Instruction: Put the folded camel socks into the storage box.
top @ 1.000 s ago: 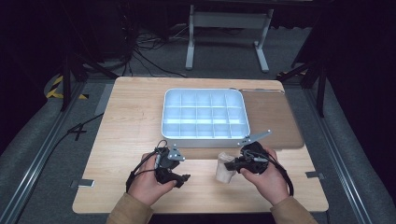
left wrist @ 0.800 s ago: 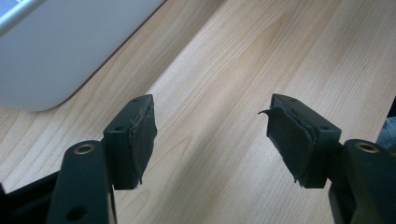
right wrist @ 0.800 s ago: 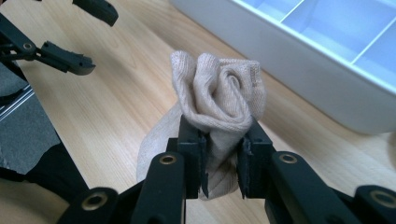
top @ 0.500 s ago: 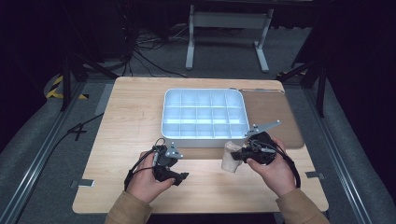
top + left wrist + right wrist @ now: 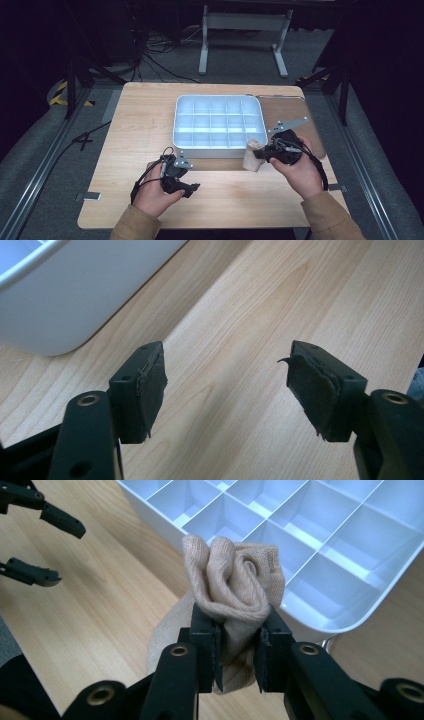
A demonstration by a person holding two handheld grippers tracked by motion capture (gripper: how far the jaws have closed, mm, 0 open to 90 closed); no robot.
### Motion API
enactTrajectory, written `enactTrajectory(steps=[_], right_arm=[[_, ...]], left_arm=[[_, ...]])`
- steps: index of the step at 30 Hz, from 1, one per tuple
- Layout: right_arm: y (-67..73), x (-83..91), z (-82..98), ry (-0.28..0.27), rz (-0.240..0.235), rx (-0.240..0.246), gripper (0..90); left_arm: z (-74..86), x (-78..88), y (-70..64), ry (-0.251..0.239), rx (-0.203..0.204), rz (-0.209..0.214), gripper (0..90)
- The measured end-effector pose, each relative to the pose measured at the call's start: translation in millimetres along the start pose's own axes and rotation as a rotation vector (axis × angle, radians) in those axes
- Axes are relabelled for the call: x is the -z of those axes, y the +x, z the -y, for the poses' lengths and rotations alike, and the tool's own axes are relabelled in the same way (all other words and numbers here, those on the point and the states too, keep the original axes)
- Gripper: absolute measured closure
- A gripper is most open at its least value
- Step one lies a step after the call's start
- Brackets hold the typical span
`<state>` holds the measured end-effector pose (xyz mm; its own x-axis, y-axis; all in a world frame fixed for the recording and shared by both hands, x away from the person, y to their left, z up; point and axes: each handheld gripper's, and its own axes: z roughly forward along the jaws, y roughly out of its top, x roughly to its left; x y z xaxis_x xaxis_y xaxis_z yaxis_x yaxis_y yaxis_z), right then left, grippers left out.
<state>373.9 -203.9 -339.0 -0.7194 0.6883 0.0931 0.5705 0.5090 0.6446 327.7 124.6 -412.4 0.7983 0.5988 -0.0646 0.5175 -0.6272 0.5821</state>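
Observation:
A rolled beige sock (image 5: 235, 587) is pinched between the black jaws of my right gripper (image 5: 236, 650), which is shut on it. In the high view the sock (image 5: 252, 154) hangs upright just off the table at the front right corner of the white divided tray (image 5: 178, 131), with the right gripper (image 5: 261, 154) beside it. My left gripper (image 5: 192, 189) rests low over the wood near the front, left of centre, open with bare table between its jaws (image 5: 225, 390). The tray's rounded corner (image 5: 60, 305) lies at the upper left of the left gripper view.
The tray's compartments (image 5: 320, 535) look empty. A brown mat (image 5: 285, 107) lies under the tray's right side. Table edges run close behind both hands, with dark floor, cables (image 5: 160, 55) and a metal stand (image 5: 242, 22) beyond the far edge.
My right gripper has lifted the rolled sock and carried it toward the tray's front right corner. The left gripper has stayed where it was.

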Motion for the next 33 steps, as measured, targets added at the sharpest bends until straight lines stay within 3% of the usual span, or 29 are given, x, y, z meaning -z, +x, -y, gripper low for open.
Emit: enactTrajectory(steps=[11,18,33], right_arm=[[-17.0,3.6,-13.8,-0.001,0.044,0.011,73.6],[-27.8,6.5,-21.3,0.000,0.044,-0.011,73.5],[-48.7,-1.7,-35.4,0.032,0.082,0.029,72.9]], left_arm=[[3.9,4.6,3.0,-0.003,0.009,-0.007,31.9],[5.3,4.8,3.5,-0.004,0.007,-0.014,31.9],[5.3,5.9,4.1,-0.002,0.009,-0.017,32.2]])
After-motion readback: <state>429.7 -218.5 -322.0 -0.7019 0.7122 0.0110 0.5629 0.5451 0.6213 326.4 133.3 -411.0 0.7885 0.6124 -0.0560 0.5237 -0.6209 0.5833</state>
